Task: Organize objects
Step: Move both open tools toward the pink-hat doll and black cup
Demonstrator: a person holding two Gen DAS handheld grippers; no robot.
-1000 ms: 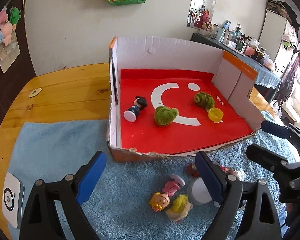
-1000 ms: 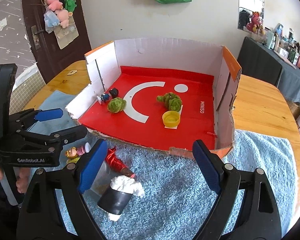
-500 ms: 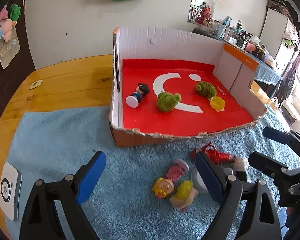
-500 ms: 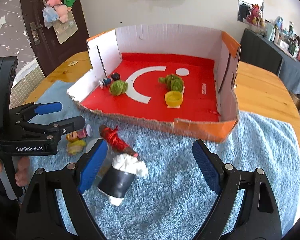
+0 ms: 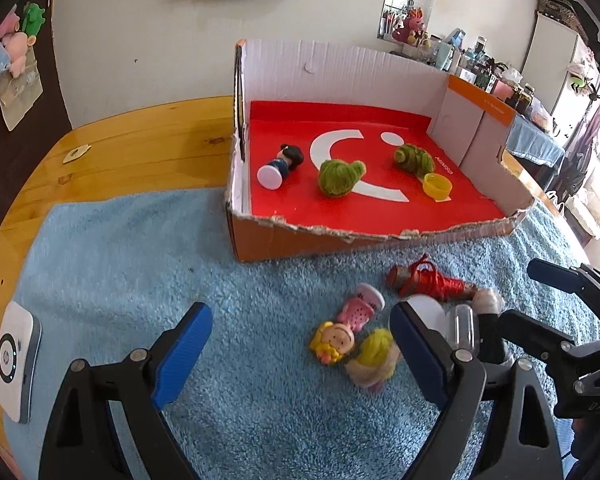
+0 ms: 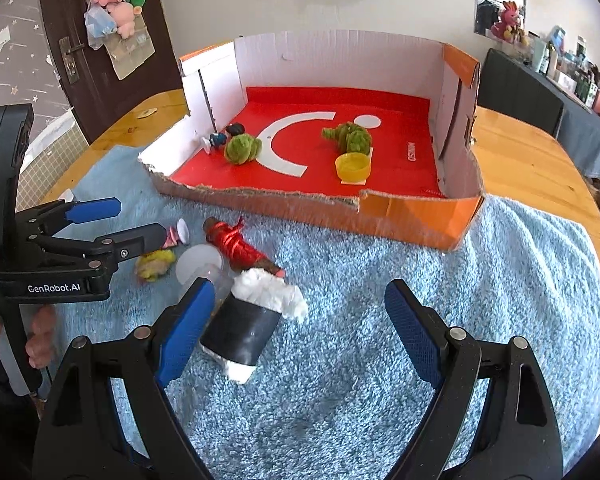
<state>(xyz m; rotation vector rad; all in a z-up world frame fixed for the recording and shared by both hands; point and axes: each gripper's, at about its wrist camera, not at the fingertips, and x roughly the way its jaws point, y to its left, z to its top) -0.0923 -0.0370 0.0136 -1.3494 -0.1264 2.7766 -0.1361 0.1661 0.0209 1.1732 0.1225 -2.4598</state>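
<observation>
Left gripper and right gripper gape wide, empty — poised over loose toys just outside the cardboard box. Black roll lies nearest its front wall — likely next in.

Wooden table under blue towel, white device

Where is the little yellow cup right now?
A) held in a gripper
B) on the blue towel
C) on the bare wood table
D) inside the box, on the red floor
D: the yellow cup sits on the red floor of the box, beside a green fuzzy toy, and both grippers are open and away from it.
</observation>
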